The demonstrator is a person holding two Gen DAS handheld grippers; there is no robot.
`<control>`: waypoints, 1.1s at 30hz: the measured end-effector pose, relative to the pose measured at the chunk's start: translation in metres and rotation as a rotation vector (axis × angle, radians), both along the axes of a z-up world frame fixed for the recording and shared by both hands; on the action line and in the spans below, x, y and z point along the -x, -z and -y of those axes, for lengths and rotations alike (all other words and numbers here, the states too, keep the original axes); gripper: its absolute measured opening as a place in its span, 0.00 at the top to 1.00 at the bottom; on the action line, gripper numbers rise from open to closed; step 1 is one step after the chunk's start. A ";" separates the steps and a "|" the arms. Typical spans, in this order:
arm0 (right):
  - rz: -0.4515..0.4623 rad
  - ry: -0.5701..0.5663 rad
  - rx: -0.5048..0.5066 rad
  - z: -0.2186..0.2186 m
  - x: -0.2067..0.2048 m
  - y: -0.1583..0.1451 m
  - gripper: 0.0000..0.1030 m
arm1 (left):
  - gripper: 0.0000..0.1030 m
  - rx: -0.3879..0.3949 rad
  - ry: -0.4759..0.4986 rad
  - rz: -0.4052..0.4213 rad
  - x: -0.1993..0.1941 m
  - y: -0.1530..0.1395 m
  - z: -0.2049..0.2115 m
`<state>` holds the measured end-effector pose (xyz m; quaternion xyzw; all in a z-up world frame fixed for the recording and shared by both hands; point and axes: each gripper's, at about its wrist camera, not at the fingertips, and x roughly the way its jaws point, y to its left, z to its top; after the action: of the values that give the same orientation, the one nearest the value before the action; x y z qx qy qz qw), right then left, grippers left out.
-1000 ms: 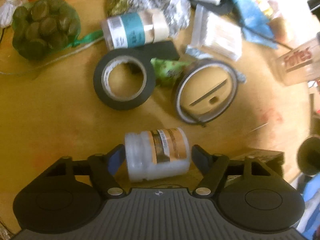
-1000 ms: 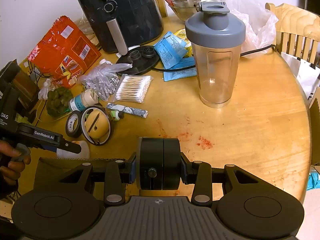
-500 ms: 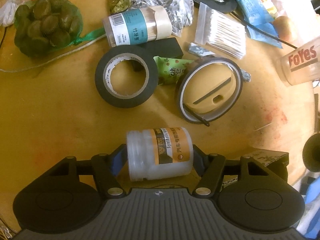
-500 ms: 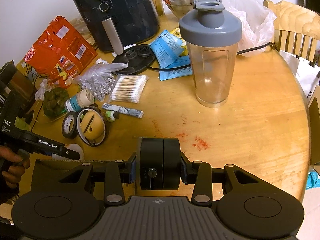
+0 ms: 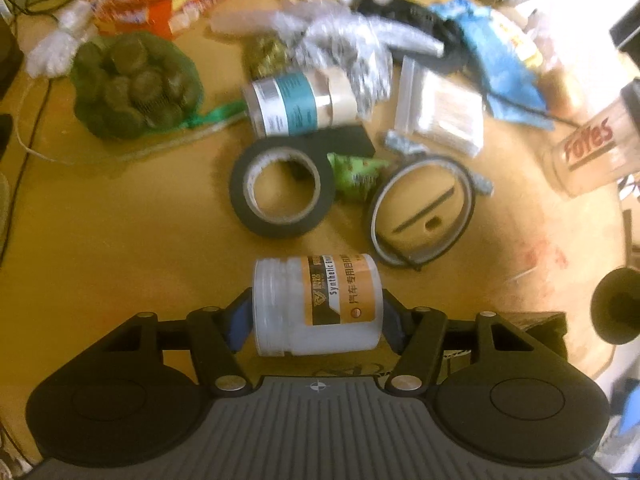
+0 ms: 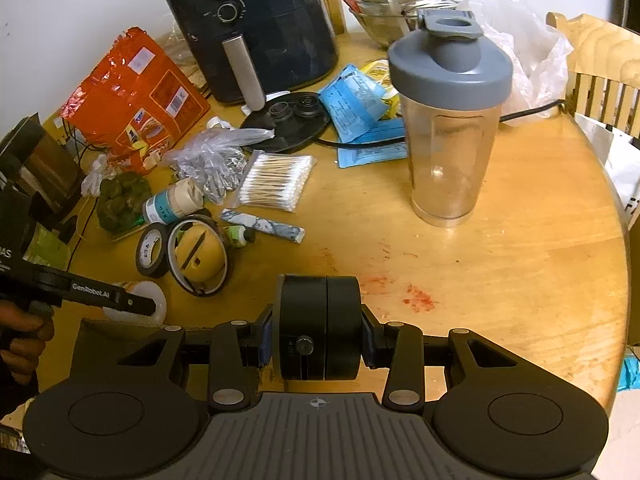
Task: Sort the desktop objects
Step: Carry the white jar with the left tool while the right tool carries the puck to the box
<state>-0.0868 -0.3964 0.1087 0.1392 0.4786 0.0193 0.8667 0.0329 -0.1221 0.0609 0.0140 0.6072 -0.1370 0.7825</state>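
Observation:
My left gripper (image 5: 318,314) is shut on a white plastic jar with an orange label (image 5: 316,304), held sideways just above the wooden table (image 5: 120,240). The jar also shows in the right wrist view (image 6: 140,304), behind the left gripper (image 6: 132,300). My right gripper (image 6: 318,338) is shut on a black round device with a small switch (image 6: 318,326), above the table's near edge. A black tape roll (image 5: 282,192), a thin black ring (image 5: 422,208), a teal-labelled jar (image 5: 298,104) and a bag of cotton swabs (image 6: 276,178) lie ahead.
A net bag of dark round items (image 5: 132,88) and an orange packet (image 6: 132,96) sit at the left. A black air fryer (image 6: 256,28) stands at the back. A clear shaker with a grey lid (image 6: 450,120) stands at the right. A wooden chair (image 6: 596,64) is beyond the table.
The left gripper has closed on the white jar and drawn back a little with it, so more of the table shows. The right gripper still holds the black device, moved slightly.

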 end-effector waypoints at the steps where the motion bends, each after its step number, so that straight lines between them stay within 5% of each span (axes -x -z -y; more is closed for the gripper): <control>1: 0.002 -0.005 0.000 -0.002 -0.001 -0.001 0.58 | 0.41 0.004 -0.002 0.021 0.002 -0.005 -0.001; 17: 0.006 -0.115 0.005 -0.031 -0.011 -0.008 0.58 | 0.41 -0.029 0.041 0.253 0.051 -0.059 0.000; 33: -0.023 -0.216 0.012 -0.058 -0.014 -0.013 0.58 | 0.41 -0.002 0.028 0.203 0.082 -0.067 -0.003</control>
<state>-0.0725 -0.3384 0.1222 0.0818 0.5007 0.1079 0.8549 -0.0496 -0.1187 0.1278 0.0372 0.5248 -0.1451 0.8379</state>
